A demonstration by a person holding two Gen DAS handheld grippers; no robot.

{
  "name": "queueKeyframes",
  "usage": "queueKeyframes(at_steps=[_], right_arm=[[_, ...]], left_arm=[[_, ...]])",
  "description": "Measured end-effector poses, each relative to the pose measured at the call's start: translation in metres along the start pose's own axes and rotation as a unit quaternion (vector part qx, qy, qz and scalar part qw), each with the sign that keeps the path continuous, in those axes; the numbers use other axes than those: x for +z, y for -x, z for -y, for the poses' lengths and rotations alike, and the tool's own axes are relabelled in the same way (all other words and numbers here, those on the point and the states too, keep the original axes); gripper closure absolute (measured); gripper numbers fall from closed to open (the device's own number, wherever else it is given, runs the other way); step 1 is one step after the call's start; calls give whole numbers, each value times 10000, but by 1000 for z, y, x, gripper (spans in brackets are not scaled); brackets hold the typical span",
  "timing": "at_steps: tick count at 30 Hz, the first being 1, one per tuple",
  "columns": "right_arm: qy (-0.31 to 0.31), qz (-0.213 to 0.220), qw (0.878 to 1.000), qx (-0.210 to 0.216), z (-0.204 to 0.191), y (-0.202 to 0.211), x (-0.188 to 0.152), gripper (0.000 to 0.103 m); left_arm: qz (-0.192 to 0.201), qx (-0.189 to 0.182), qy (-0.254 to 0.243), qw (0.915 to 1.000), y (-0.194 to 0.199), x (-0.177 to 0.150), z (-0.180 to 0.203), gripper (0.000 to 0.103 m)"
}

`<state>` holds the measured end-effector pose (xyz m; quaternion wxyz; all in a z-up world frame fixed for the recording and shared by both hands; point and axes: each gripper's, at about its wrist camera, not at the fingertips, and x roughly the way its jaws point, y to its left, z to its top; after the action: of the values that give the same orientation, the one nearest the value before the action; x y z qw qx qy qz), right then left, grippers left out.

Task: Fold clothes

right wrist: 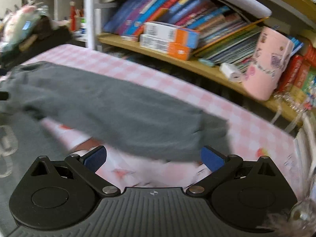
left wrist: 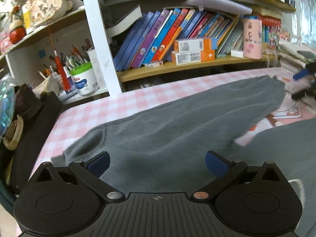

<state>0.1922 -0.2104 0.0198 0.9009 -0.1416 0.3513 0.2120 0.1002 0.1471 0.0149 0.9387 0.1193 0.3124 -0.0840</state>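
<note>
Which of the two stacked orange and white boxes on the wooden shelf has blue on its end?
The upper orange and white box, resting on the lower box. Its right end carries a blue band, whereas the lower one ends in plain orange.

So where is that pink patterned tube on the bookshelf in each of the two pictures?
Left wrist view: the pink tube stands upright on the wooden shelf, upper right, beyond the grey garment.
Right wrist view: the tube appears at the right, tilted by the lens, on the same shelf.
Shared landmark: the stacked orange-and-white boxes sit to its left in both.
</note>
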Motion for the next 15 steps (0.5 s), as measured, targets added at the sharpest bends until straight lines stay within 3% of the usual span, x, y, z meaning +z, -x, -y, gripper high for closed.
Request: queueKeyframes(at_steps=[7, 15], right_arm=[[-400, 67, 9991, -102, 44, -43, 28, 1], [-416, -87, 9991, -18, 59, -84, 38, 3]], left_arm=[[215, 438, -11, 9988, -33, 14, -46, 0], [-248, 174, 288, 9991, -79, 27, -82, 0]])
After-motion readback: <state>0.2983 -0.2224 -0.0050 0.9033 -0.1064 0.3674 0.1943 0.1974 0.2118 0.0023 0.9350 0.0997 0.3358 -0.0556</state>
